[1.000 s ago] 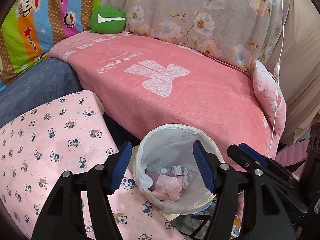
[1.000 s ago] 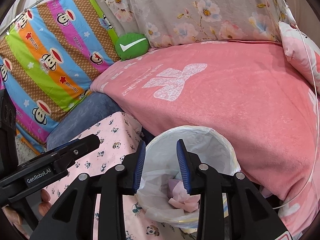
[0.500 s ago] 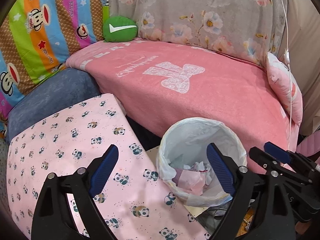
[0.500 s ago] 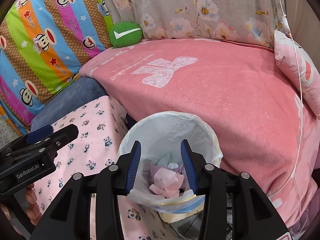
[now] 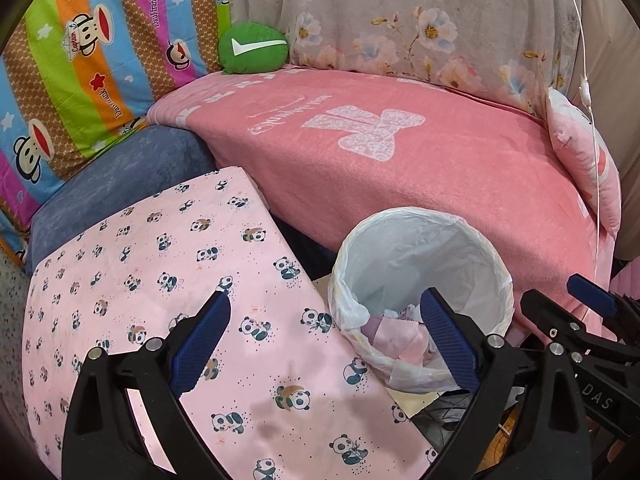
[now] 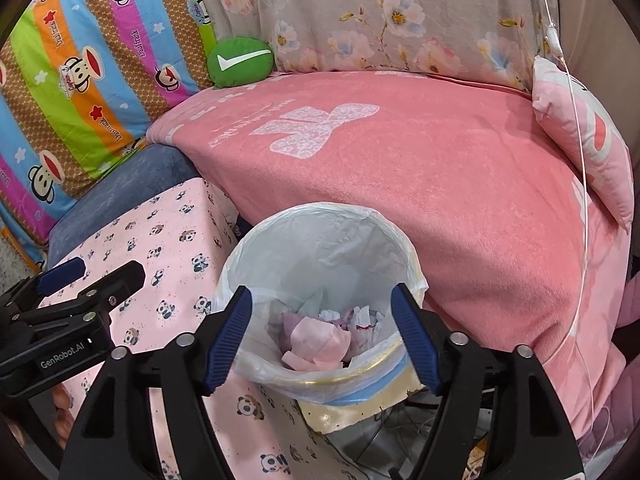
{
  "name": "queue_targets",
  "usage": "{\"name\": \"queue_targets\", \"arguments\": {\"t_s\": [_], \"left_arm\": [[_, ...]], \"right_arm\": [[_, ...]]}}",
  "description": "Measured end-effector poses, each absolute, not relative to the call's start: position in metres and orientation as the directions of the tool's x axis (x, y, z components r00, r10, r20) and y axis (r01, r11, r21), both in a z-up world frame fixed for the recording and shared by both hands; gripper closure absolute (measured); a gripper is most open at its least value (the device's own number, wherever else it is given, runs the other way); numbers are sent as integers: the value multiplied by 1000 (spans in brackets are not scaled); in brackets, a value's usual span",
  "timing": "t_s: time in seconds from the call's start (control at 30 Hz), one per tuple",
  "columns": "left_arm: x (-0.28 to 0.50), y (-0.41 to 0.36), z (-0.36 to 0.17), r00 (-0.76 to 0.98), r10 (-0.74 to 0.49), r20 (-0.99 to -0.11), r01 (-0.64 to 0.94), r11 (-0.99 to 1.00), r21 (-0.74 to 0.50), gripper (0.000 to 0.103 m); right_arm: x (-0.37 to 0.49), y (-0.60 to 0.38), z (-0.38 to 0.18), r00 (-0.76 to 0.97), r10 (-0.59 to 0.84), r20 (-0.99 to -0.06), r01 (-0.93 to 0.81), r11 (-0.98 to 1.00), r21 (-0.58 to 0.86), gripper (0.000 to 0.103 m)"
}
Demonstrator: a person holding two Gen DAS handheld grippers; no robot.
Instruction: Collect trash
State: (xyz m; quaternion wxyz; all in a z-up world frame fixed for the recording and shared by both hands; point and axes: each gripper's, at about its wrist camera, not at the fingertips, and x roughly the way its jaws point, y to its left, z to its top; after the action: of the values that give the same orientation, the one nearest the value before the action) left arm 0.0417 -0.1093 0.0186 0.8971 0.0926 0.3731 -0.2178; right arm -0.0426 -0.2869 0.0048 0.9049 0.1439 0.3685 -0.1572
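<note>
Item 1: left gripper [image 5: 326, 340]. Jaws opening, spread far wider than 1 second ago; nothing between the blue pads. It hangs over the panda-print cloth [image 5: 160, 280], its right finger across the bin's near rim.

Item 2: right gripper [image 6: 322, 332]. Jaws opening, earlier narrow, now straddling the bin mouth; nothing gripped.

Item 3: trash bin [image 6: 320, 216], white liner, standing between the panda-print cloth and the pink blanket [image 6: 440, 168]. In the left view it has shifted from centre toward the right.

Item 4: trash [image 6: 320, 336], pink and white crumpled tissue, lying loose at the bin's bottom, free of both grippers.

Item 5: green cushion [image 5: 254, 49], at the blanket's far corner, unchanged.
</note>
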Motion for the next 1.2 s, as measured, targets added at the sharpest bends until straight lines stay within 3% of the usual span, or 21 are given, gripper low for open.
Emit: {"name": "queue_targets", "arguments": {"t_s": [0.1, 0.17, 0.37, 1.2], "left_arm": [[41, -109, 16, 626, -314, -714, 453, 891, 5, 11], [40, -108, 15, 628, -308, -715, 448, 894, 9, 10], [36, -107, 13, 646, -287, -707, 423, 906, 18, 8], [33, -107, 6, 653, -220, -725, 375, 925, 57, 7]], "right_arm": [[-45, -285, 2, 679, -186, -711, 389, 911, 134, 25], [-46, -284, -1, 680, -184, -710, 388, 912, 136, 16], [-48, -283, -3, 675, -187, -714, 390, 912, 130, 12], [-51, -287, -11, 657, -206, -725, 410, 905, 115, 11]]}}
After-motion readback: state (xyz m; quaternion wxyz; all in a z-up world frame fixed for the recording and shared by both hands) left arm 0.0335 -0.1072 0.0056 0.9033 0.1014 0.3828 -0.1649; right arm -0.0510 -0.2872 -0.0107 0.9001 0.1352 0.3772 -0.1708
